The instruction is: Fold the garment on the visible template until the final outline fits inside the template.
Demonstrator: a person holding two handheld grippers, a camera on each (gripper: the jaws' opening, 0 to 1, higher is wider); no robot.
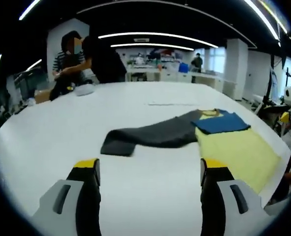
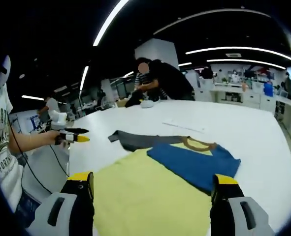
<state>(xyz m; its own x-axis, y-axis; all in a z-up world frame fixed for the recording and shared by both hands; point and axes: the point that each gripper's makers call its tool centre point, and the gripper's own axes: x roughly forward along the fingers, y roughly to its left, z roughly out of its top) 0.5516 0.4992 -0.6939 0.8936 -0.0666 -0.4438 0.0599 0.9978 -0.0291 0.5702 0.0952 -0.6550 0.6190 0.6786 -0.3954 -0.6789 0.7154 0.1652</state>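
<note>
Long ceiling light strips (image 1: pixel 155 35) are glowing across a dark ceiling. A wide white table (image 1: pixel 135 108) is stretching toward white pillars (image 1: pixel 235 69) and distant workbenches (image 2: pixel 234 93), where two people (image 2: pixel 157 78) are leaning together at the far edge.

Large white table (image 1: pixel 135 113) fills the middle of both views, its far edge running toward the upper frame. On it lies a garment (image 1: pixel 224 137): yellow body at lower right of the left gripper view, a blue part folded over it, a dark grey sleeve (image 1: pixel 150 135) stretched flat toward frame centre. A thin pale sheet (image 1: pixel 172 103) lies just beyond the garment, and a small whitish object (image 1: pixel 84 89) sits near the far edge at upper left, too blurred to identify.
</note>
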